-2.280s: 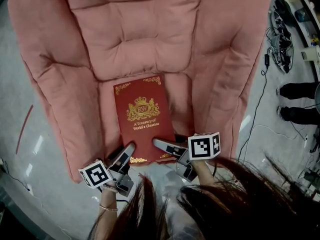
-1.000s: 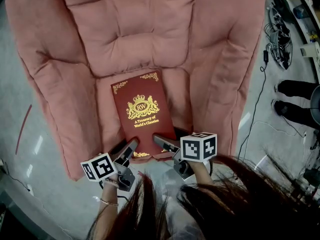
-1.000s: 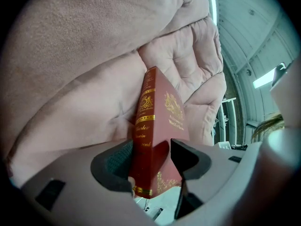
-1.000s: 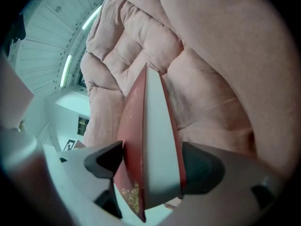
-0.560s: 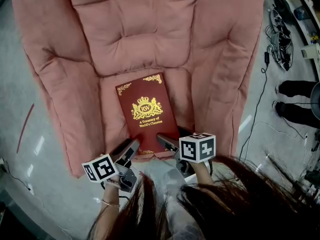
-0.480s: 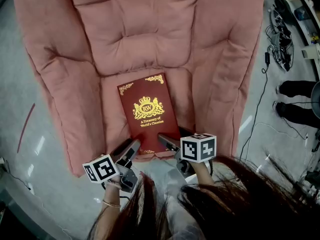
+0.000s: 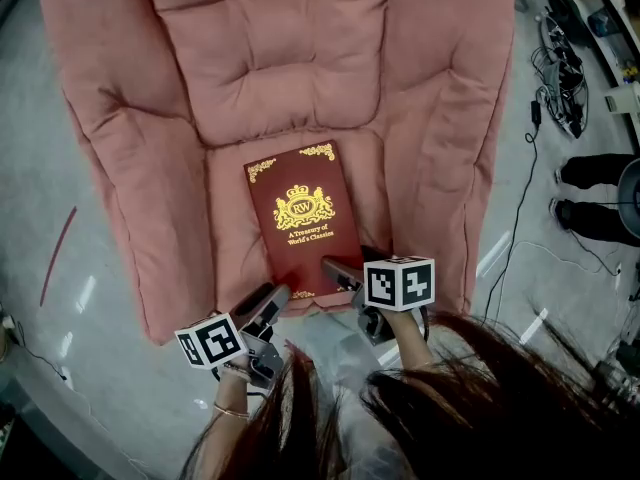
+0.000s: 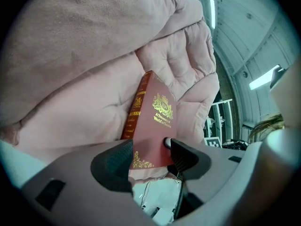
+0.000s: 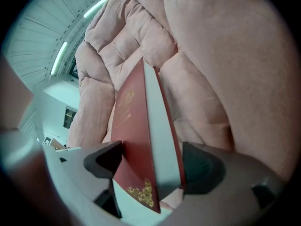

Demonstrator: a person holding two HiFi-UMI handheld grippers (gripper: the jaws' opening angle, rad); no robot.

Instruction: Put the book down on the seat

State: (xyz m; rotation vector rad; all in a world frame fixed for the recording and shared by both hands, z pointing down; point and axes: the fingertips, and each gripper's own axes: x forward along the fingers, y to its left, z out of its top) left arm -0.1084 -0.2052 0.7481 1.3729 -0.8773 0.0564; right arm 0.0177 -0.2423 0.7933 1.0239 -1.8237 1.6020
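Left gripper [image 8: 148, 149]: fingers [image 8: 113, 166] closed part-way on the near spine-side corner of the book [image 7: 305, 218], one on the cover, one beneath; right gripper [image 9: 151, 152]: fingers clamped across the other near corner, page block between them; book: red, gilt crest upward, over the middle of the seat [image 7: 232, 243], far edge close to the seat's rear crease; change: carried slightly deeper over the seat and turned a little; judgement: placement nearly done; lowering the near edge and letting go remain.
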